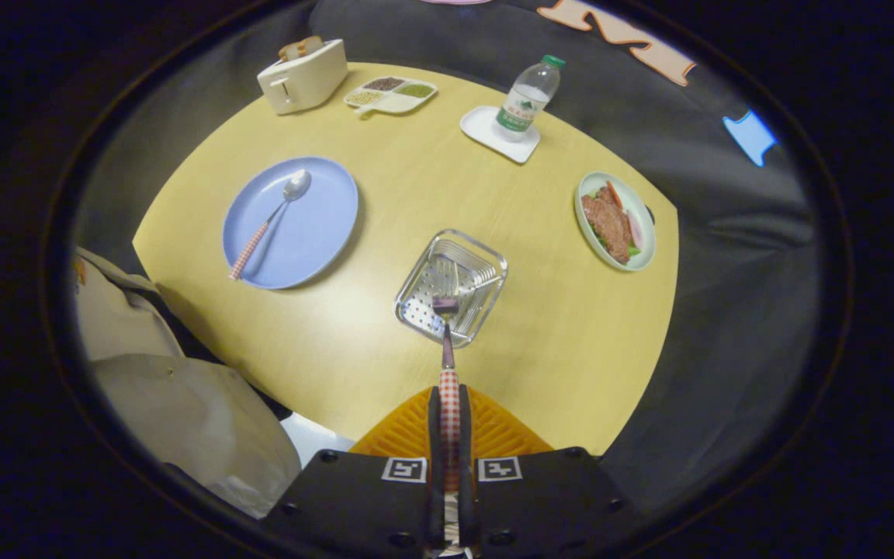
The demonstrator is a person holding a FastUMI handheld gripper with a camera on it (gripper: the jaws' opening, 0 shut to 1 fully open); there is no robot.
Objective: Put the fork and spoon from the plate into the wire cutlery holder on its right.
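The gripper (pixel 449 411) had its jaws drawn almost together on the checked handle of the fork (pixel 447 353), both fingers pressing its sides, presumably so the handle could not swing while it was carried; the fork ran straight out from between the fingers, its long axis in line with them, handle back in the jaws and tines leading forward and down; the tine end lay over the near part of the wire cutlery holder (pixel 486 268), just ahead of the fingertips, though whether it touched the perforated floor or hung above it could not be told; holding it by the handle end looked like a way to lower the head in first; the holder sat on the yellow table (pixel 416 194) squarely ahead of the jaws, a likely sign the approach had been lined up on it; to the left of the jaws and farther out lay the blue plate (pixel 323 225) with the spoon (pixel 272 221) on it, its bowl pointing away from the gripper and its checked handle slanting back toward the plate's near edge, long axis diagonal to the fingers; that handle looked free to be gripped the same way; by my reading the fork was near release and the spoon was not yet moved; a person's pale sleeve (pixel 175 404) showed beside the jaws on the left.
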